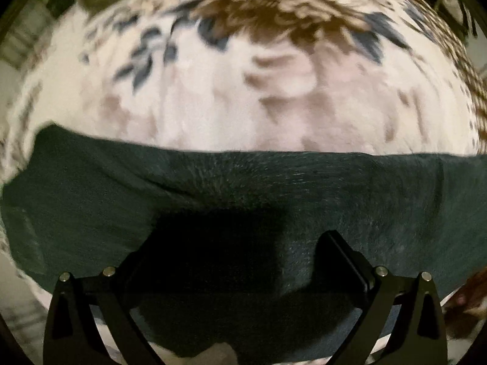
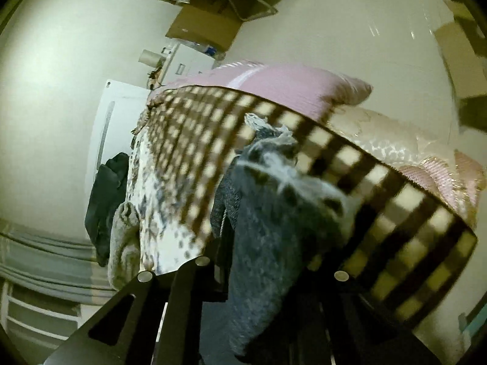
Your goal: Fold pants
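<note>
In the left wrist view, dark green pants (image 1: 243, 182) lie spread flat across a white blanket (image 1: 213, 106) with blue and brown patterns. My left gripper (image 1: 237, 249) hovers just above the pants with its jaws wide apart; the right finger (image 1: 344, 255) shows clearly, the left one is lost in shadow. In the right wrist view, my right gripper (image 2: 261, 273) is shut on a blue-grey denim garment (image 2: 274, 213) with a frayed end, which it holds lifted above the bed. Whether the denim is part of the pants I cannot tell.
A brown and cream checked blanket (image 2: 380, 197) covers the bed, with a pink pillow (image 2: 289, 85) behind it. A grey cloth (image 2: 124, 237) and dark clothes (image 2: 106, 197) hang at the bed's left side. A white cabinet (image 2: 115, 115) and cardboard boxes (image 2: 204, 27) stand by the wall.
</note>
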`<action>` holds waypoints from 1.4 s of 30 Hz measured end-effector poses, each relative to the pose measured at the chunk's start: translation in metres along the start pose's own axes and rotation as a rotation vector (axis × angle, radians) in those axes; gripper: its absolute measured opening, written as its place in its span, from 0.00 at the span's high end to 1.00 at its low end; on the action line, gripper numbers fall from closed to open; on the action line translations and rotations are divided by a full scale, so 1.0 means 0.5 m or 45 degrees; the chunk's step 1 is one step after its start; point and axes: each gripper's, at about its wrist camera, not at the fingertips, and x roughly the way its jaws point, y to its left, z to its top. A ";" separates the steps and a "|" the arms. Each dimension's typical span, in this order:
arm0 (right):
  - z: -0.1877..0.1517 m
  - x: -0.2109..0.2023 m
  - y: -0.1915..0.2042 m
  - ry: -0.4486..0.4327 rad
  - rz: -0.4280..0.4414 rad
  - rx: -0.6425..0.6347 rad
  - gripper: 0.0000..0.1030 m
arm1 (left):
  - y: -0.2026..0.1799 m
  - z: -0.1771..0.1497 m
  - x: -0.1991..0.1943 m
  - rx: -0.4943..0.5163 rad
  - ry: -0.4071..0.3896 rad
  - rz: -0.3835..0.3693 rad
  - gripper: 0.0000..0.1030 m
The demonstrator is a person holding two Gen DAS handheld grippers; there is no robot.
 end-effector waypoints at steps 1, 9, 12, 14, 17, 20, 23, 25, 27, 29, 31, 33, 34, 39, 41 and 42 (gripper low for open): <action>-0.004 -0.012 0.017 -0.005 -0.004 -0.018 0.88 | -0.005 -0.004 -0.011 0.015 -0.013 0.001 0.00; -0.115 -0.068 0.232 -0.007 0.001 -0.260 0.88 | 0.065 -0.049 -0.109 -0.094 -0.020 -0.154 0.00; -0.197 -0.072 0.309 0.026 -0.013 -0.351 0.89 | 0.143 -0.073 -0.144 -0.182 -0.011 -0.207 0.00; -0.253 -0.062 0.352 0.050 -0.030 -0.408 0.89 | 0.199 -0.089 -0.163 -0.236 0.000 -0.213 0.00; -0.387 -0.032 0.400 0.124 -0.064 -0.514 0.89 | 0.300 -0.118 -0.190 -0.325 0.006 -0.201 0.00; -0.516 0.039 0.449 0.207 -0.107 -0.631 0.89 | 0.400 -0.145 -0.202 -0.386 -0.013 -0.172 0.00; -0.648 0.124 0.469 0.314 -0.154 -0.742 0.89 | 0.486 -0.157 -0.195 -0.431 -0.024 -0.126 0.00; -0.742 0.186 0.473 0.417 -0.221 -0.856 0.88 | 0.537 -0.170 -0.186 -0.474 -0.014 -0.100 0.00; -0.836 0.239 0.479 0.562 -0.266 -0.924 0.82 | 0.589 -0.183 -0.174 -0.539 0.006 -0.090 0.00; -0.919 0.275 0.489 0.723 -0.301 -1.003 0.62 | 0.625 -0.189 -0.167 -0.590 0.016 -0.093 0.00; -0.983 0.269 0.503 0.809 -0.241 -1.068 0.36 | 0.652 -0.196 -0.164 -0.622 0.015 -0.094 0.00; -1.002 0.245 0.510 0.840 -0.187 -1.072 0.32 | 0.666 -0.199 -0.167 -0.639 0.013 -0.117 0.00; -0.998 0.230 0.506 0.837 -0.175 -1.049 0.32 | 0.664 -0.196 -0.169 -0.642 0.010 -0.135 0.00; -0.881 0.129 0.427 0.740 -0.238 -0.738 0.28 | 0.591 -0.154 -0.155 -0.555 0.011 -0.287 0.00; -0.817 0.092 0.374 0.680 -0.318 -0.629 0.28 | 0.542 -0.136 -0.127 -0.499 0.042 -0.344 0.00; -0.787 0.082 0.360 0.659 -0.347 -0.595 0.28 | 0.514 -0.130 -0.104 -0.476 0.081 -0.365 0.00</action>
